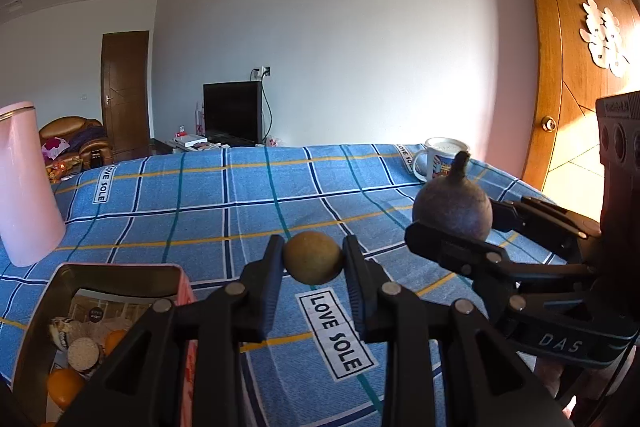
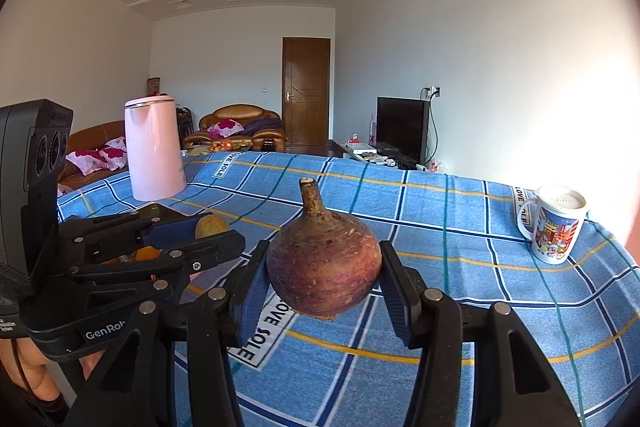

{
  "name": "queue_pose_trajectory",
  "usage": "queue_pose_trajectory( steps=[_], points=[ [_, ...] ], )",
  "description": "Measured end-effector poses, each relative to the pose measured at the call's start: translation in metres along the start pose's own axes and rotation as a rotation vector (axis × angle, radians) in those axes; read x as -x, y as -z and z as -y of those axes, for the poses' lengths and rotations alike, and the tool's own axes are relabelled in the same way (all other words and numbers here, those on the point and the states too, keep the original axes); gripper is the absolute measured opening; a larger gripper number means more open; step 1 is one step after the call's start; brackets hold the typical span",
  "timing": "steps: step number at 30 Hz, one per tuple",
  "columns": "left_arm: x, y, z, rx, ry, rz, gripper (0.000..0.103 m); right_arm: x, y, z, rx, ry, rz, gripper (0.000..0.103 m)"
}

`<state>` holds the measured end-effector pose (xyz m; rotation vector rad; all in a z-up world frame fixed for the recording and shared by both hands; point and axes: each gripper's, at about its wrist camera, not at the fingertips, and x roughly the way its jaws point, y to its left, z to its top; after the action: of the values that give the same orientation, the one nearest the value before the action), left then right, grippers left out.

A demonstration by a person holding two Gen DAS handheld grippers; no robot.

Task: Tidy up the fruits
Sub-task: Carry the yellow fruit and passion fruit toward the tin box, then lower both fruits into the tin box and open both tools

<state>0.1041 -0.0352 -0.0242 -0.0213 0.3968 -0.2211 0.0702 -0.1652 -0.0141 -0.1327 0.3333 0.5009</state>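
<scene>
Both hand-held grippers loaded, box part-filled.
We grip the fruit left, the bulb right; both remain to go in the box.

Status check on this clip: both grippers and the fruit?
Left hand-held gripper shut on yellow fruit. Right hand-held gripper shut on reddish bulb. Box lower left.

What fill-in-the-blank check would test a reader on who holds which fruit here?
The left gripper is shut on the small round ____ fruit.
The right gripper holds the reddish-brown stemmed fruit with its stem pointing ____.
The open metal tin with orange fruits sits beside the ____ gripper.

Missing words: yellowish-green; up; left
</scene>
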Motion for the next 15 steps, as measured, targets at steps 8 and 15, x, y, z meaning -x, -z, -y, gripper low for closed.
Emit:
queue_pose_trajectory(
  steps=[8,15],
  points=[
    [0.030,0.002,-0.036,0.052,-0.063,0.005,0.031,-0.012,-0.012,-0.043,0.008,-0.116,-0.007,0.054],
    [0.054,0.008,-0.064,0.084,-0.129,0.015,0.031,-0.023,-0.020,-0.078,0.037,-0.186,-0.019,0.054]
  ],
)
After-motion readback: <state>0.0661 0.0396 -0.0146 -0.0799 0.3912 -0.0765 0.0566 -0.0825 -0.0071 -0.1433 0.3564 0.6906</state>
